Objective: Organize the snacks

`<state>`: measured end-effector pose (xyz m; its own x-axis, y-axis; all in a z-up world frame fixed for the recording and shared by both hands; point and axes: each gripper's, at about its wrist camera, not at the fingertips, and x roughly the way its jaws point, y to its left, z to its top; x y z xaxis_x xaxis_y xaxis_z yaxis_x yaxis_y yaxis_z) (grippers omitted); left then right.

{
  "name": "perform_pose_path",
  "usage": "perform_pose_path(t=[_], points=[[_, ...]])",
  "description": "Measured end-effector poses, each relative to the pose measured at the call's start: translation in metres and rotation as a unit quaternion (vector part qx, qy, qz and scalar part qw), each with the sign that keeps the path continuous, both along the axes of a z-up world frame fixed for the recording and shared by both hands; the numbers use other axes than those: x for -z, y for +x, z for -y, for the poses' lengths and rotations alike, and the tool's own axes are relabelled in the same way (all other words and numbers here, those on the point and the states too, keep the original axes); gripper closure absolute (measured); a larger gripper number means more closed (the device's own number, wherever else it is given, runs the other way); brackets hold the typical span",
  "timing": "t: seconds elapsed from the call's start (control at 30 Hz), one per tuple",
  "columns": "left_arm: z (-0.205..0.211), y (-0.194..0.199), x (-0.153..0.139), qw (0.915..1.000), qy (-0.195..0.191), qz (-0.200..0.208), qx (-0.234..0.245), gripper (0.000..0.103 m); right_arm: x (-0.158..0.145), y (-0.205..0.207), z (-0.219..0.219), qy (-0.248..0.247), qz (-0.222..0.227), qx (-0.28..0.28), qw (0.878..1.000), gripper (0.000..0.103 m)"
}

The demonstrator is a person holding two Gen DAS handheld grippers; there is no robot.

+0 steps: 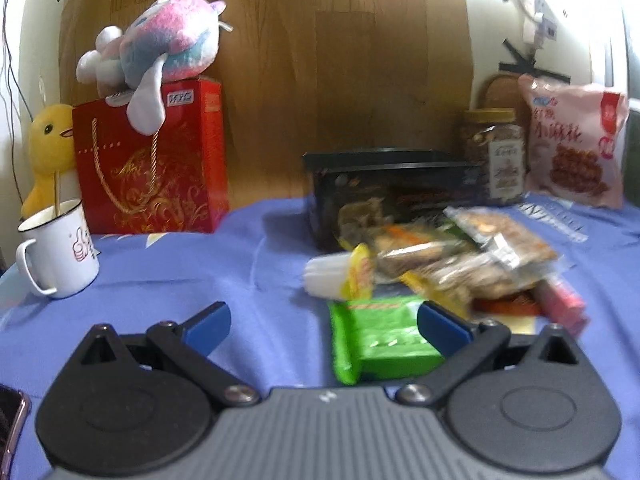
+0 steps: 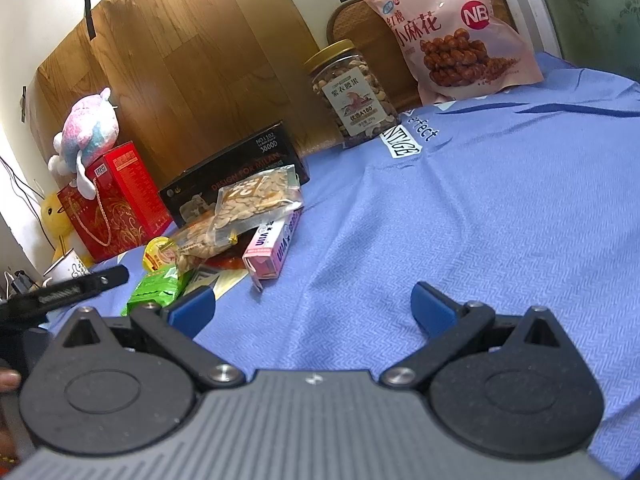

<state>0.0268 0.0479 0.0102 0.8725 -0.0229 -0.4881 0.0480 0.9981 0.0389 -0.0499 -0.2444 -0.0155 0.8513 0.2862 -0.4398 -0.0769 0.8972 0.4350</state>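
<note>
A pile of snack packets (image 1: 452,264) lies on the blue cloth in front of an open black box (image 1: 384,188). A green packet (image 1: 380,340) lies nearest, just beyond my left gripper (image 1: 324,324), which is open and empty, its right finger over the packet's edge. In the right wrist view the pile (image 2: 224,224) holds a clear nut packet (image 2: 260,196), a pink box (image 2: 272,248), a yellow jelly cup (image 2: 160,254) and the green packet (image 2: 156,288). My right gripper (image 2: 316,304) is open and empty over bare cloth, right of the pile.
A nut jar (image 2: 354,92) and a pink snack bag (image 2: 452,28) stand at the back right. A red gift bag (image 1: 152,160) with a plush toy (image 1: 160,48), a yellow duck (image 1: 50,148) and a white mug (image 1: 60,252) stand left. A phone (image 1: 10,420) lies at the near left edge.
</note>
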Motion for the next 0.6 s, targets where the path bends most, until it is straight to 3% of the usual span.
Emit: perform_pose_path(t=[0.07, 0.17, 0.37, 0.6], points=[[-0.010, 0.001, -0.001, 0.9993, -0.037, -0.008, 0.008, 0.003, 0.000, 0.000, -0.001, -0.003, 0.000, 0.001, 1.000, 0.000], [-0.016, -0.007, 0.000, 0.9987, -0.049, 0.011, -0.001, 0.003, 0.000, 0.000, -0.001, -0.004, 0.001, 0.001, 1.000, 0.000], [-0.009, -0.020, -0.002, 0.9981, -0.035, 0.050, 0.008, 0.000, 0.001, -0.001, -0.002, -0.010, 0.002, 0.002, 1.000, 0.000], [-0.006, -0.021, -0.002, 0.9980, -0.023, 0.054, 0.021, 0.000, 0.000, 0.000, -0.005, -0.023, -0.001, 0.001, 1.000, 0.000]])
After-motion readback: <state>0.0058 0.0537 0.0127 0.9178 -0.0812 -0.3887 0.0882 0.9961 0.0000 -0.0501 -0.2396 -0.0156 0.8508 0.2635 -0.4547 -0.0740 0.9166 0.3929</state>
